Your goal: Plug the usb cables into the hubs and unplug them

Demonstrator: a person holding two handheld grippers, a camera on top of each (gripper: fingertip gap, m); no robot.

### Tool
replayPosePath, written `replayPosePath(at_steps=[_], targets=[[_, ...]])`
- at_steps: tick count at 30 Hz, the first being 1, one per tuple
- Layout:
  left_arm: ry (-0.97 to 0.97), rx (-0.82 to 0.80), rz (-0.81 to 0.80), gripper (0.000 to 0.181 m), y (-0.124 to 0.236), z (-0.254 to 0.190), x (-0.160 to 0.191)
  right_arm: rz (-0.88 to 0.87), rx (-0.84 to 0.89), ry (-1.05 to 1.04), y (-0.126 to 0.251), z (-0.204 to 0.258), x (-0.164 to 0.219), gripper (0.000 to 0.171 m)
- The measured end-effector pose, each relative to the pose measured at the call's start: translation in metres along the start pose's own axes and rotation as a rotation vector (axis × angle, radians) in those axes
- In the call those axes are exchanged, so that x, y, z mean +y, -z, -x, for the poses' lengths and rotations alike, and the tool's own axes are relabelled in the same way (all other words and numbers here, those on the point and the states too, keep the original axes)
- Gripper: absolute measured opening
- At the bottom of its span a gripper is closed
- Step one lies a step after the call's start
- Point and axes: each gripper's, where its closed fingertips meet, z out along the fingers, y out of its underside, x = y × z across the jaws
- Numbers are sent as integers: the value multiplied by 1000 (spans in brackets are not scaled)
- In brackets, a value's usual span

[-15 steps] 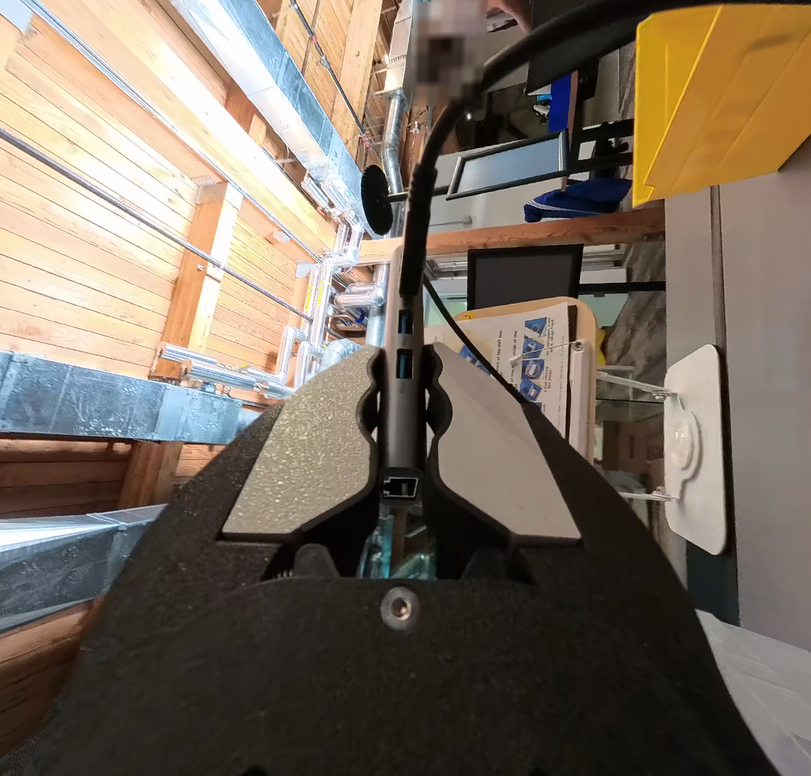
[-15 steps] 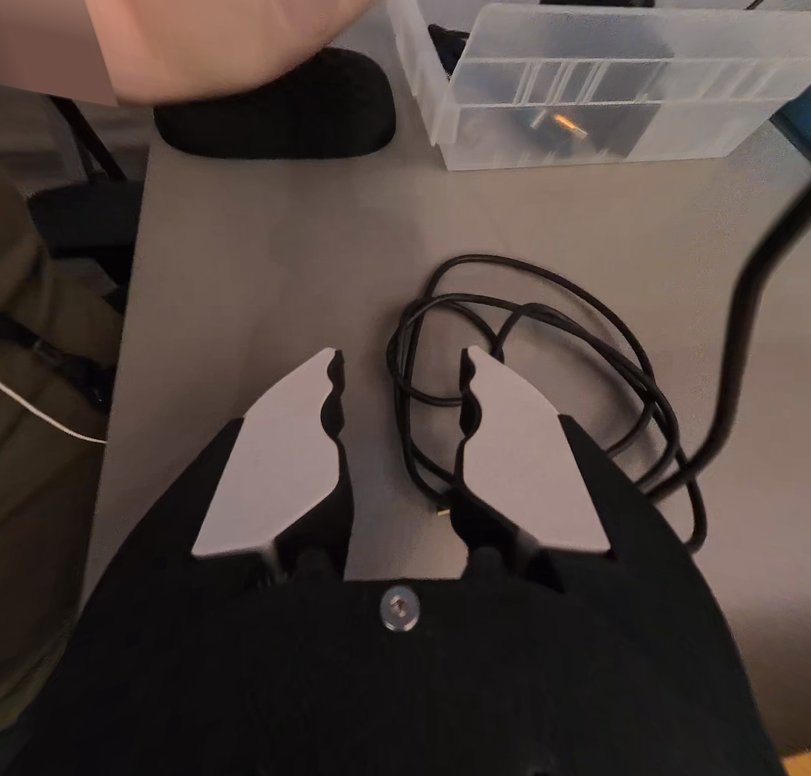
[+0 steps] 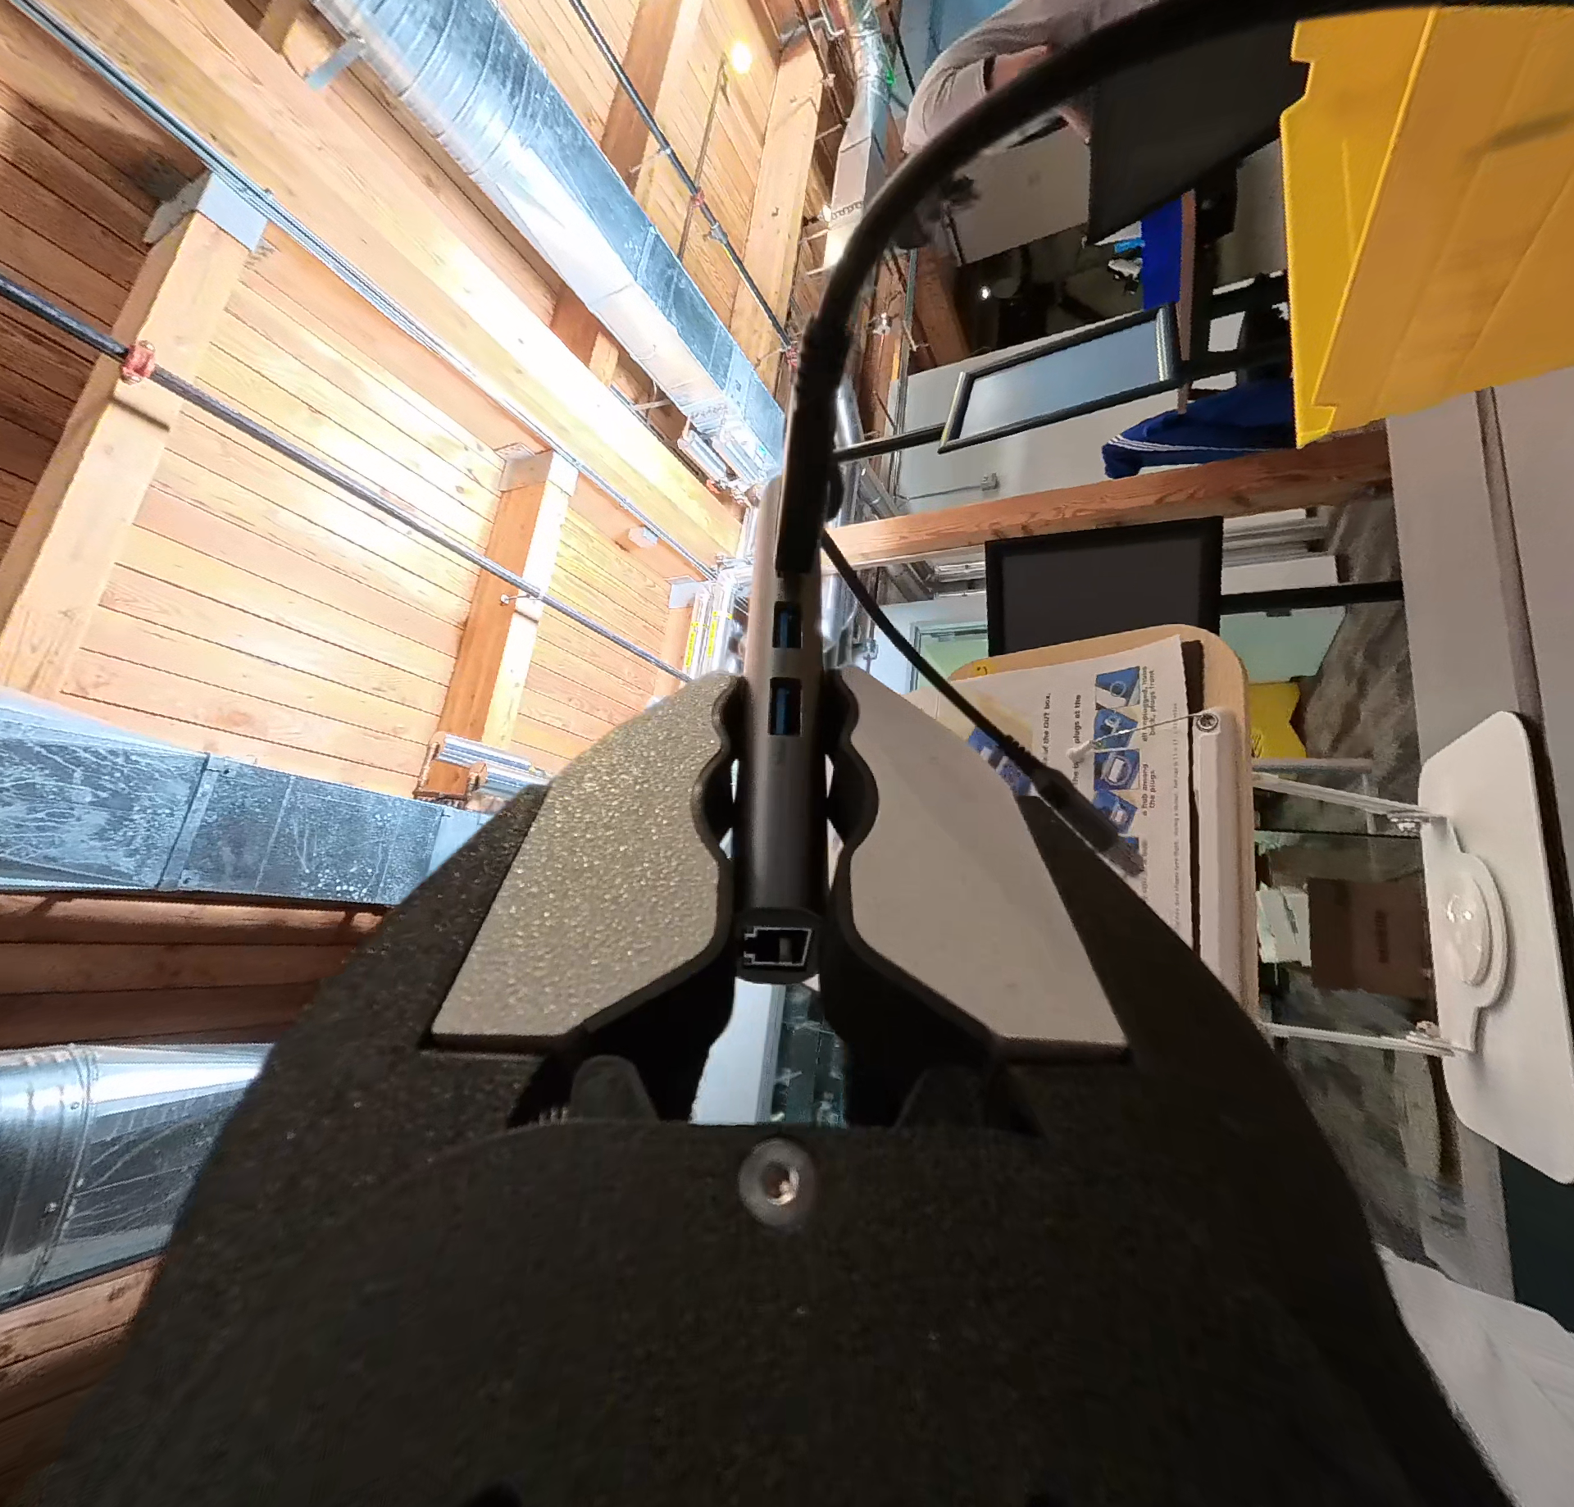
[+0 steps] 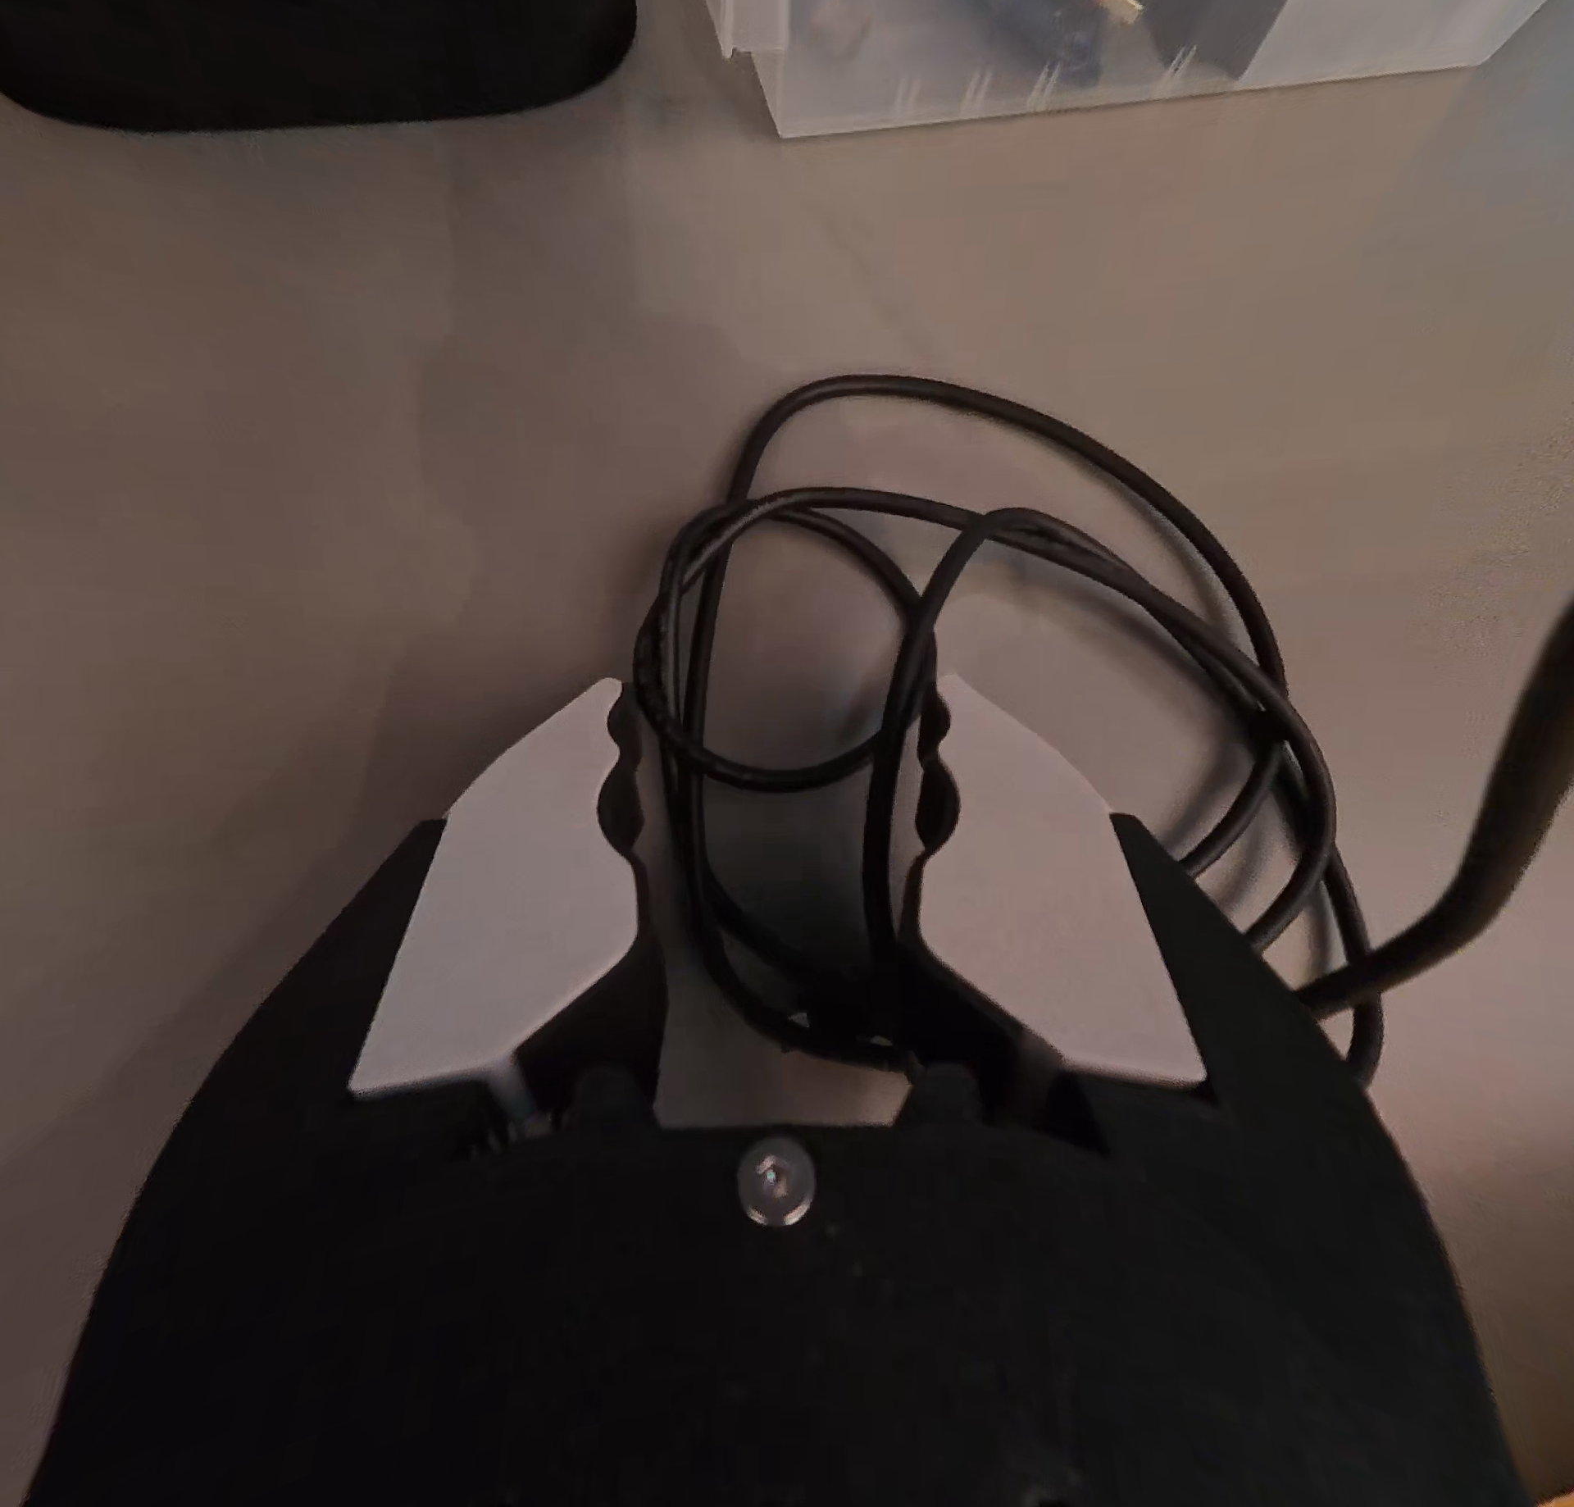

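Observation:
In the left wrist view my left gripper [image 3: 785, 687] is shut on a slim grey USB hub [image 3: 779, 827], held up in the air. Two blue USB ports [image 3: 784, 704] face me and a network port shows at its near end. A thick black cable [image 3: 852, 273] is plugged into the hub's far end and arcs to the upper right. A thin black cable with a loose plug [image 3: 1077, 802] hangs to the right. In the right wrist view my right gripper [image 4: 782, 691] is open, low over a coil of thin black cable [image 4: 979, 614] on the grey table [image 4: 341, 444]; loops lie between the fingers.
A clear plastic bin [image 4: 1150, 9] with parts stands at the table's far right. A black padded object [image 4: 315, 26] lies at the far left. A thick black cable [image 4: 1482, 827] crosses at the right. A yellow bin [image 3: 1431, 188] and a printed sheet on a stand [image 3: 1107, 742] show behind the hub. There is about 25 cm between the tips of the two grippers.
My right gripper has moved forward and down over the cable coil, so loops now lie between its open fingers. The hand at the top has left the view. My left gripper still holds the hub.

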Motion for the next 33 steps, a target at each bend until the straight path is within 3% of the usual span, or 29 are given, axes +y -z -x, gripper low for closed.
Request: replayPosePath(at_steps=[7, 11, 18, 22, 26, 28, 33], targets=[[-19, -60, -16, 16, 1, 11, -4, 10, 10, -2, -3, -1, 4, 60], [1, -18, 10, 16, -2, 2, 2, 56, -14, 67, -1, 8, 8, 15], [158, 169, 93, 16, -9, -29, 17, -24, -25, 88, 16, 15, -6, 11], [275, 346, 144, 16, -12, -53, 14, -135, -58, 94, 58, 17, -36, 10], [478, 567, 261, 17, -11, -73, 17, -284, -108, 96, 122, 15, -72, 9], [565, 598, 299, 17, -16, -71, 23, -322, -92, 104, 156, 5, -85, 8], [770, 644, 312, 16, -71, -39, 35, -445, 17, 74, 255, -49, -119, 8]])
